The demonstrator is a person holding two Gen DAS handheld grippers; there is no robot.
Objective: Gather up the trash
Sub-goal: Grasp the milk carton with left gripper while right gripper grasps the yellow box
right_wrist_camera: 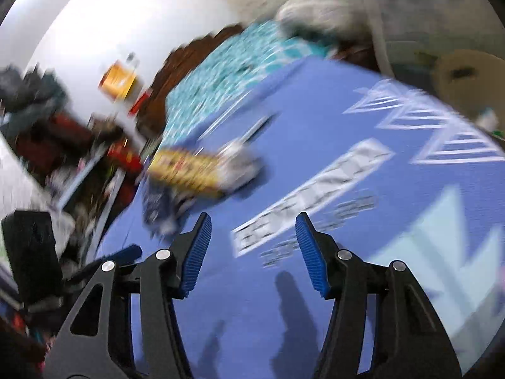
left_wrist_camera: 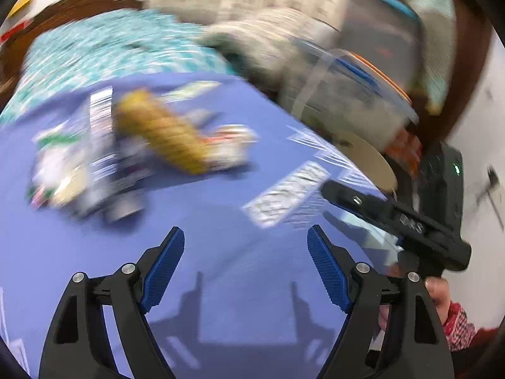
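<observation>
Both views are motion-blurred. A pile of trash lies on a blue mat [left_wrist_camera: 221, 208]: a yellow wrapper [left_wrist_camera: 161, 132], a white and red wrapper [left_wrist_camera: 232, 145] and several pale and dark packets [left_wrist_camera: 79, 164]. My left gripper [left_wrist_camera: 246, 246] is open and empty, above the mat, short of the pile. In the right wrist view the yellow wrapper [right_wrist_camera: 186, 170] and grey crumpled trash [right_wrist_camera: 243, 161] lie ahead and to the left. My right gripper [right_wrist_camera: 252, 237] is open and empty above the mat [right_wrist_camera: 315, 145].
The right gripper's black body [left_wrist_camera: 397, 221] and the hand holding it show at the right of the left wrist view. A teal patterned cloth [left_wrist_camera: 104, 50] lies beyond the mat. Bedding and a clear tub [left_wrist_camera: 356, 88] stand behind. Clutter [right_wrist_camera: 63, 145] lies off the mat's left edge.
</observation>
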